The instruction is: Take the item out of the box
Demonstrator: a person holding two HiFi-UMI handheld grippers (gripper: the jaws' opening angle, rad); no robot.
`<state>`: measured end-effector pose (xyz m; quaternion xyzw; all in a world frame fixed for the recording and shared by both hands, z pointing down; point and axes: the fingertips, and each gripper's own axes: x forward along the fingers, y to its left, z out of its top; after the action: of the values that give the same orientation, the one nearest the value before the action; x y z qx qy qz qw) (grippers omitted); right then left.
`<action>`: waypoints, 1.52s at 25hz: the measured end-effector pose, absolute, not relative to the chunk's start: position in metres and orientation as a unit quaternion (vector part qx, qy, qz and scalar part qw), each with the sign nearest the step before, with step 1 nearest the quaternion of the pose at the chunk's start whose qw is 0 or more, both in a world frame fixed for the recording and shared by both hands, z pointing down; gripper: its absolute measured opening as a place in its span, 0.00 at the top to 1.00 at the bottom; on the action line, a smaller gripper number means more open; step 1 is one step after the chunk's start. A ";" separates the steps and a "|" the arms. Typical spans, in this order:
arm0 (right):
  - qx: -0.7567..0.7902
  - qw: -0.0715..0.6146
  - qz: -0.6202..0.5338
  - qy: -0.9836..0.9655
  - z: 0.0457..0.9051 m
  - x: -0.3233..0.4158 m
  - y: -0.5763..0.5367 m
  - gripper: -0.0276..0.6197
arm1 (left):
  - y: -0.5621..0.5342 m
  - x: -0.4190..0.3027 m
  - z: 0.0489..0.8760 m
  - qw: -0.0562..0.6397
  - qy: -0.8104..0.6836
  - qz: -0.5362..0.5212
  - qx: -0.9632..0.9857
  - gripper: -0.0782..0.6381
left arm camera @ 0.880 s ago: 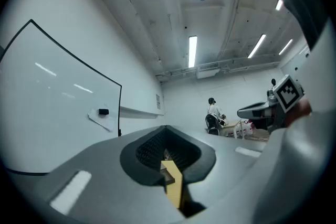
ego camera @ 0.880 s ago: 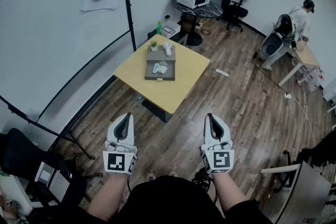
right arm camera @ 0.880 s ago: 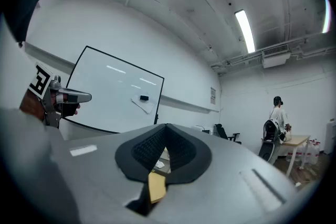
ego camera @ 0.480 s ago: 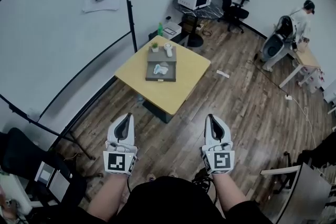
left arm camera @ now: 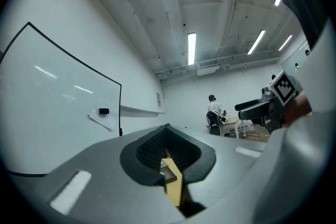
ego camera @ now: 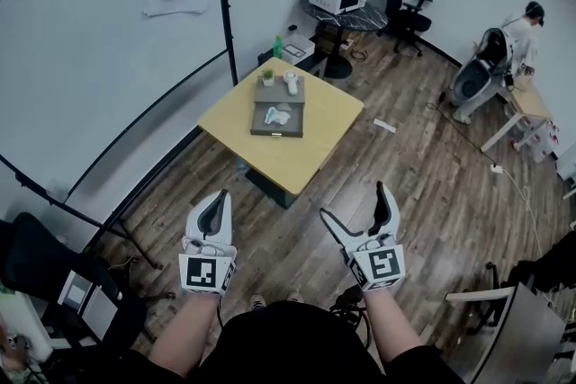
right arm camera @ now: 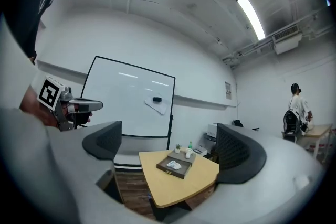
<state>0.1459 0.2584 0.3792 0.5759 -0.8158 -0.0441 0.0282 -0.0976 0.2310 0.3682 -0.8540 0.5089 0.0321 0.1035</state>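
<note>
Item [ego camera: 277,115]: small pale lump inside the shallow dark box [ego camera: 290,129], which sits on the yellow bench [ego camera: 306,157]. That's at 12 o'clock from both grippers and well apart from them. A small plant [ego camera: 265,76] and a white cup [ego camera: 290,83] stand at the box's 12 o'clock.

Left hand-held gripper [ego camera: 220,196]: jaws together, nothing between them. Right hand-held gripper [ego camera: 353,200]: jaws spread wide, empty, bench framed between them.

Handling is a guess, since the item is too small to make out. It looks light and maybe soft or crumpled, unlikely fragile. Box walls are low, so come down from above and pinch across its middle, keeping clear of the rim.
</note>
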 end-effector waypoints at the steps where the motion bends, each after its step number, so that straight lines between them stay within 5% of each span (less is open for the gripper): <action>1: 0.576 0.026 -0.044 -0.816 0.380 0.149 0.258 0.09 | 0.230 -0.095 0.369 0.105 0.510 0.031 -0.853 0.89; 17: 0.550 0.010 -0.040 -0.834 0.409 0.176 0.186 0.09 | 0.176 -0.064 0.392 0.113 0.538 0.015 -0.835 0.89; 38: 0.579 0.023 -0.055 -0.813 0.399 0.116 -0.113 0.09 | -0.147 -0.111 0.375 0.098 0.504 0.024 -0.858 0.89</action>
<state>0.1158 -0.1126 0.3988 0.5790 -0.8132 -0.0547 0.0225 -0.1106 -0.1470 0.3752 -0.8578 0.5040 0.0241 0.0977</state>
